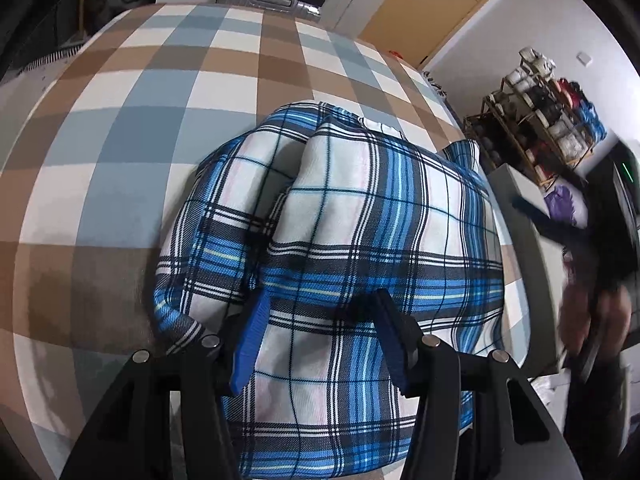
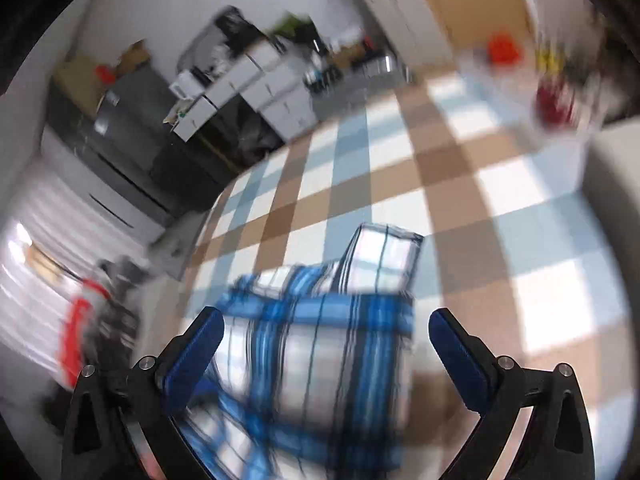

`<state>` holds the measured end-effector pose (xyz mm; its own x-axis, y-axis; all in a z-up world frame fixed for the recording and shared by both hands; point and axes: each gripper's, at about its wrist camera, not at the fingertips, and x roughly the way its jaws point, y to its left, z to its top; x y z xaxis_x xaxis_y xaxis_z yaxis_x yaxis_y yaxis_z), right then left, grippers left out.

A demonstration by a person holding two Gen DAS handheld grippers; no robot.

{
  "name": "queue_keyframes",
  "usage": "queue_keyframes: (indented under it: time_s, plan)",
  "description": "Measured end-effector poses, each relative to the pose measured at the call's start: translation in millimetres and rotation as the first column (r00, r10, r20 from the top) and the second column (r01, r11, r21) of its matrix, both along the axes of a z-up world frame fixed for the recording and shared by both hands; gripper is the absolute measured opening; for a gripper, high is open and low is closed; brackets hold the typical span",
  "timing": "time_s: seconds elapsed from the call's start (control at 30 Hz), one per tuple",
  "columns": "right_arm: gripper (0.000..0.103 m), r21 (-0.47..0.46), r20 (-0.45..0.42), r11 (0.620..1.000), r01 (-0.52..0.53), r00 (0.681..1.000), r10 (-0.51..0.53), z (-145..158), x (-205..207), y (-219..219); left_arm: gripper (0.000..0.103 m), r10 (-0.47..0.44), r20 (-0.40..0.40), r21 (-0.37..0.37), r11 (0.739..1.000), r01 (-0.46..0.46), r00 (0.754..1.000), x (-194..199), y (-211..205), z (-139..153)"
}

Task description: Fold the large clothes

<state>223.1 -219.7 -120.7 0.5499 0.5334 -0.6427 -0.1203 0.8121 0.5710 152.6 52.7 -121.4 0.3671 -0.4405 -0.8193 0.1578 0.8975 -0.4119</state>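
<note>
Left gripper [image 1: 318, 312] is angled down onto the plaid shirt [image 1: 352, 232], jaws about halfway apart. Both blue pads [image 1: 250, 344] are pushed into the cloth with a band of it bunched up between them, so it looks like it has the shirt pinched, though I can't fully see how firm that grip is.

The shirt itself is blue, white and black plaid, folded into a thick bundle. In the left wrist view it fills the middle and runs from 6 o'clock up toward 12, with a deep crease going up from the pads and a small corner sticking out at about 2 o'clock. It sits on a bed with a big checked cover [image 1: 152, 92] in tan, grey-blue and white squares, which spreads out from 9 o'clock round to 1 o'clock.

Right gripper [image 2: 326, 322] has its jaws spread wide with nothing pinched. The shirt [image 2: 320, 340] lies below and between the fingers in that view, but the pads aren't on it. That whole frame is smeared with motion blur. A folded flap of the shirt stands up just past the fingertips at 12 o'clock.

From the left wrist view the right gripper [image 1: 560, 232] shows as a dark blur at 3 o'clock, off the edge of the bed, with a hand [image 1: 592, 320] under it.

Further out: a shoe rack [image 1: 536, 120] at 2 o'clock and white drawers [image 2: 256, 88] at 11 o'clock in the right view.
</note>
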Motion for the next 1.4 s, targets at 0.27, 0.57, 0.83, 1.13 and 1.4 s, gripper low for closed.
queue_keyframes:
  time_s: [0.27,0.57,0.83,1.13,1.4]
  plan:
    - [0.103,0.073,-0.235,0.988,-0.136,0.960,0.149,-35,89,36,0.047,-0.031,0.021,0.042,0.999,0.030,0.999,1,-6,0]
    - [0.103,-0.011,-0.384,0.899,-0.437,0.832,0.400,-46,80,111,0.048,-0.002,-0.031,-0.047,0.999,0.001,1.000,6,2,-2]
    - [0.103,-0.153,-0.320,0.878,-0.454,0.863,0.391,-16,82,119,0.048,0.006,-0.041,-0.070,0.998,-0.009,0.999,7,2,-3]
    - [0.103,-0.142,-0.292,0.850,-0.508,0.842,0.454,6,84,128,0.047,0.008,-0.053,-0.091,0.996,-0.013,0.999,8,4,-3]
    - [0.103,-0.095,-0.443,0.776,-0.623,0.725,0.528,-22,71,150,0.048,0.012,-0.055,-0.088,0.996,-0.016,0.998,11,2,-3]
